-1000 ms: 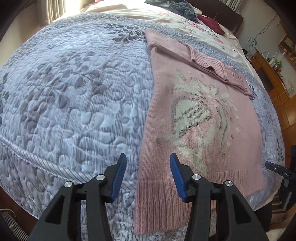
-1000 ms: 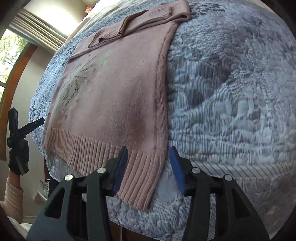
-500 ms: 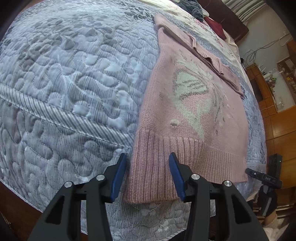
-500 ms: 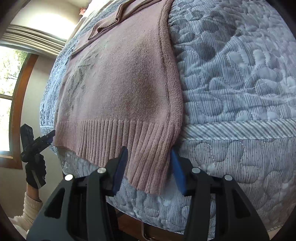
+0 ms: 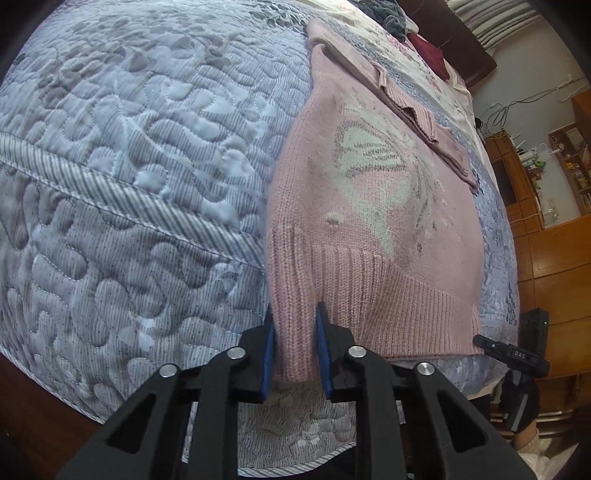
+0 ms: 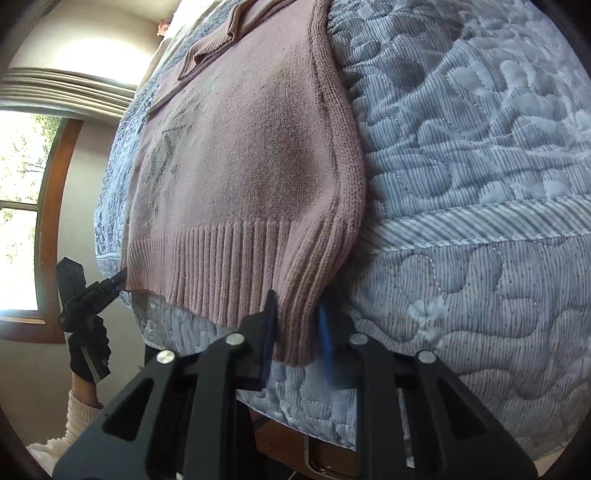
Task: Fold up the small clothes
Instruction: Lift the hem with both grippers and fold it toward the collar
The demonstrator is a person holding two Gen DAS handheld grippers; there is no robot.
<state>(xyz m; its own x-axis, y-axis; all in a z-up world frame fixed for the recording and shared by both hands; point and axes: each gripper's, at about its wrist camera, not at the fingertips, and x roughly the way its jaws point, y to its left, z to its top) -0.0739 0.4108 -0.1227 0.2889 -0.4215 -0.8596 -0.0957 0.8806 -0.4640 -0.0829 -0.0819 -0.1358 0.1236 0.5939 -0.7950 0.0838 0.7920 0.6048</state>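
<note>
Gripping sweater hem: both tongs (bed edge).

- you have one pink sweater laid out on one bed.
- you hold two tongs: the left tongs and the right tongs.
- two more garments lie far off: one grey, one dark red.

Quilted grey bedspread, wooden cabinets, window, dark red cloth.
</note>
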